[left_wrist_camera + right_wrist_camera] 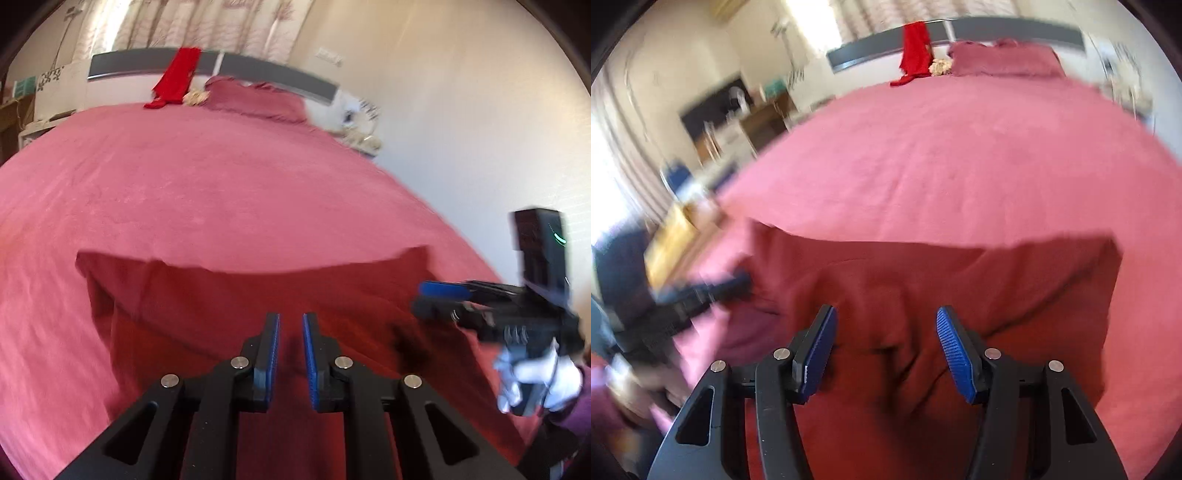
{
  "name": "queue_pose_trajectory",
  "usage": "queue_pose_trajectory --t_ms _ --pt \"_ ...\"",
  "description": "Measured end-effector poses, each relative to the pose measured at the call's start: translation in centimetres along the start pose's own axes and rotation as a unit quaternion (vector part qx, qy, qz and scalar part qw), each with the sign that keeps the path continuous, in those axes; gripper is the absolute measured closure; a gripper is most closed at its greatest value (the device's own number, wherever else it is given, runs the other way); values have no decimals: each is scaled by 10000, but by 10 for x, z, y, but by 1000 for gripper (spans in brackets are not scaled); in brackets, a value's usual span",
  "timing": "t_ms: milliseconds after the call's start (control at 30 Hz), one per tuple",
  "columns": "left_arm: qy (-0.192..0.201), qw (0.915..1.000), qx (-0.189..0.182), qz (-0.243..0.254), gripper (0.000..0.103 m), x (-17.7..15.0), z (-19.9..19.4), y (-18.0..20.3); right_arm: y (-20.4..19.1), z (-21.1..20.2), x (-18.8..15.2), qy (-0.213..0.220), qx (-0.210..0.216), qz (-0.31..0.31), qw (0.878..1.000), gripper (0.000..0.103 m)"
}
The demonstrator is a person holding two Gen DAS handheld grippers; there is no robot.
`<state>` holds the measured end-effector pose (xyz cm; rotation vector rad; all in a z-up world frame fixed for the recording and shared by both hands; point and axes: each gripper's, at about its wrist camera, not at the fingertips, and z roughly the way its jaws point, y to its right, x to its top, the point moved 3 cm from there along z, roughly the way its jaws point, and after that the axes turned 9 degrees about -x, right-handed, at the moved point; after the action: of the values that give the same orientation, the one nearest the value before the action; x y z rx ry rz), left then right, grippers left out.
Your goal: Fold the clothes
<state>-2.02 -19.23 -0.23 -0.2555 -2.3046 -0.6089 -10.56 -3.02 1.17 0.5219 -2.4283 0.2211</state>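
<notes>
A dark red garment [258, 295] was seen spread on the near part of a bed covered in a pink bedspread [221, 177]. Its far edge ran straight from left to right, so its long axis was judged to lie across the bed; the near portion passed under both cameras and was cut off at the bottom of each view.

The left hand-held gripper [291, 354] was held above the garment's near middle, its blue pads drawn close with only a narrow gap between them and no cloth seen in that gap. The right hand-held gripper [886, 350] was held over the garment's right half, its fingers well apart and nothing gripped. In both views the garment lay directly ahead and below. Its far right corner [1108, 243] was judged nearer the right gripper and its far left corner [83, 258] nearer the left.

Whether the garment had already been doubled over could not be settled: the straight far edge would fit either a fold line or a plain hem. Creases were visible in the middle. Both pictures were blurred, and the garment's type could not be made out. A second, brighter red cloth [175, 79] hung over the grey headboard [280, 75] far away, beside a pink pillow [258, 99].
</notes>
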Motion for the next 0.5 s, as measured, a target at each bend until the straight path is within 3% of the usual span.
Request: queue_pose_trajectory --t_ms 100,233,367,433,500 --pt "-488 9964 681 128 91 8 44 -24 -8 46 4 -462 -495 -684 9954 44" --pt "-177 9953 954 5 90 29 68 -48 -2 75 30 -289 -468 -597 9967 36" --pt "-112 9963 761 -397 90 36 78 -60 7 85 50 -352 -229 -173 9990 30" --pt "-89 9977 451 -504 90 33 67 -63 10 70 51 -385 -117 -204 9990 30" --pt "-9 9971 521 -558 90 25 51 -67 14 51 51 -399 -27 -264 9989 30"
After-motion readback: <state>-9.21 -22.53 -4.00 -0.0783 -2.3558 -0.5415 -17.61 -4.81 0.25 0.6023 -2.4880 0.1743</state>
